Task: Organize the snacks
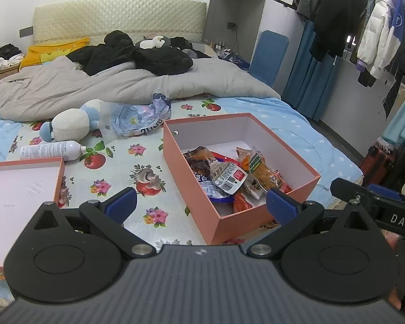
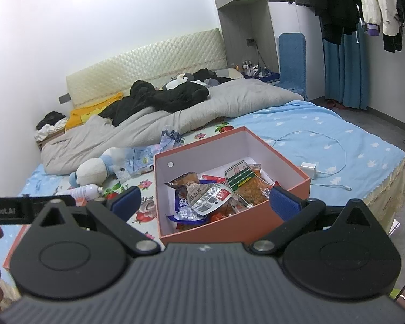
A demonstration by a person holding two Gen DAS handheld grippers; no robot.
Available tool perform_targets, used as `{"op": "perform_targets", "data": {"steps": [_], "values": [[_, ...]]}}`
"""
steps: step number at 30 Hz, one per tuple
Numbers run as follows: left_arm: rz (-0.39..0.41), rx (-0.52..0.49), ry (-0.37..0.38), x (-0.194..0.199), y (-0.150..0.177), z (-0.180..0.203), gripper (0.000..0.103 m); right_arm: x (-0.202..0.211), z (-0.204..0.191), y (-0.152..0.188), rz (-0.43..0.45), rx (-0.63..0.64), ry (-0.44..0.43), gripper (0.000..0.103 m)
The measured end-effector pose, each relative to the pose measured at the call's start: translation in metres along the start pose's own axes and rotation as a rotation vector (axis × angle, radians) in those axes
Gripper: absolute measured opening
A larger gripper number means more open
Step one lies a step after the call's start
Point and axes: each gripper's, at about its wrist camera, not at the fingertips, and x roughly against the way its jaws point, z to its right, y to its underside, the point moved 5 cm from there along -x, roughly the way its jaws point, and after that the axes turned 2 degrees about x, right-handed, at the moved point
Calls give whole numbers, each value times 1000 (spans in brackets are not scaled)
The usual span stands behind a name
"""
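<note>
Though snack packets [image 1: 229,178] overlap in box [image 1: 297,159], lower ones stay hidden.

Open-topped salmon-pink cardboard box [image 1: 256,216] on the bed, nothing above its heap of crinkled snack packets [image 1: 224,178], bare fruit-print sheet [image 1: 116,172] to its left, white spray bottle [image 1: 51,149], plush toy [image 1: 70,124] and pink box lid [image 1: 21,189] bordering that strip, white charger with cable [image 2: 309,167] just right of the box

Each gripper, the left gripper [image 1: 201,206] and right gripper [image 2: 205,202] alike, has a ribbed dark-grey body, two round black pivot housings, silver screws, black linkage arms and blue ridged fingertips [image 1: 121,205].
</note>
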Motion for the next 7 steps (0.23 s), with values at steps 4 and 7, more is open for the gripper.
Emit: {"op": "perform_targets", "data": {"steps": [4, 7], "values": [[-6, -7, 4, -1, 2, 0, 103, 1, 2, -1, 1, -1, 4, 103], [-5, -19, 3, 0, 2, 1, 103, 1, 1, 0, -2, 10, 7, 103]]}}
